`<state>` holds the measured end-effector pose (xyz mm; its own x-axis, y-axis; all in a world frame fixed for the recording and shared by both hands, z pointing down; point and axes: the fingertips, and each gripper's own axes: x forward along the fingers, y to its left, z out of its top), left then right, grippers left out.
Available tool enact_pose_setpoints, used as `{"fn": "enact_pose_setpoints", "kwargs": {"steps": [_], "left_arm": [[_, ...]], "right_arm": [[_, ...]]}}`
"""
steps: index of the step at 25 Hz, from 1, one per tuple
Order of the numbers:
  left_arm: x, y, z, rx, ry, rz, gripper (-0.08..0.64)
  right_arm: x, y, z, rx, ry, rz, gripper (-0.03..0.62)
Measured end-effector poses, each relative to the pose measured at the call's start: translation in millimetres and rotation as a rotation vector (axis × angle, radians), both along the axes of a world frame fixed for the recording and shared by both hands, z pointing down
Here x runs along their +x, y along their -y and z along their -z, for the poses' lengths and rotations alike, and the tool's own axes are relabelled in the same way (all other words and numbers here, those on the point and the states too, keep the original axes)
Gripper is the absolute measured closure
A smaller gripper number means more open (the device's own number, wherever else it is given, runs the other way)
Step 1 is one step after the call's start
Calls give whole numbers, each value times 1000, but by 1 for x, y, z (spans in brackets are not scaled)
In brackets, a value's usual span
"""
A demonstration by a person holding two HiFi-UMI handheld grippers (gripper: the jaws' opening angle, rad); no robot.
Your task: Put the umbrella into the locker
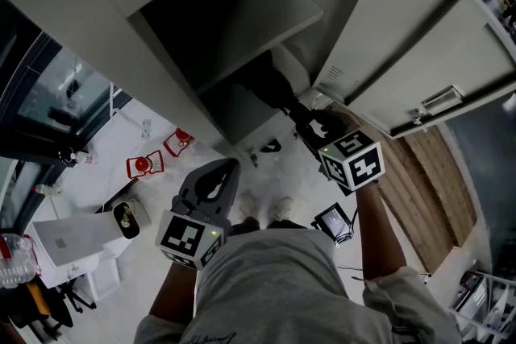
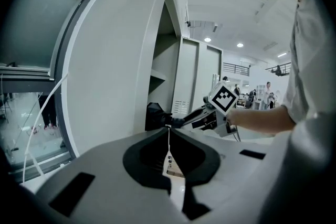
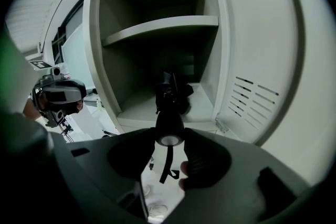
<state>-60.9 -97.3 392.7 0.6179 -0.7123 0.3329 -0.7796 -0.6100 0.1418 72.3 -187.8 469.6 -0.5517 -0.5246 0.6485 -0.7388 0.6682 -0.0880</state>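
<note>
Jaws of the right gripper (image 3: pixel 169 138) pinch the folded umbrella (image 3: pixel 170 99), its far end inside the locker (image 3: pixel 157 26); the left gripper (image 2: pixel 169 131) has its jaws pressed together.

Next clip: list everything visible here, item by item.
locker: one, grey, open ahead, one shelf inside
locker door: one, grey, swung open at right
umbrella: one, black, folded, far end in the lower compartment
red items: two, red and white, on the pale floor at left; too small to identify
box: one, white, floor at far left
left gripper: one, grey, shut, empty
right gripper: one, grey, shut on the umbrella's handle
</note>
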Motion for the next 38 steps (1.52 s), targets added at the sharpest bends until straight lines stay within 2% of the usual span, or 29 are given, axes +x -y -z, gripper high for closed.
{"fn": "enact_pose_setpoints", "kwargs": {"steps": [13, 38], "left_arm": [[-23, 1, -2, -5, 0, 56, 540], [-46, 4, -4, -17, 7, 110, 540]], "right_arm": [[-16, 33, 7, 28, -9, 26, 405], [-43, 80, -7, 9, -34, 37, 405]]}}
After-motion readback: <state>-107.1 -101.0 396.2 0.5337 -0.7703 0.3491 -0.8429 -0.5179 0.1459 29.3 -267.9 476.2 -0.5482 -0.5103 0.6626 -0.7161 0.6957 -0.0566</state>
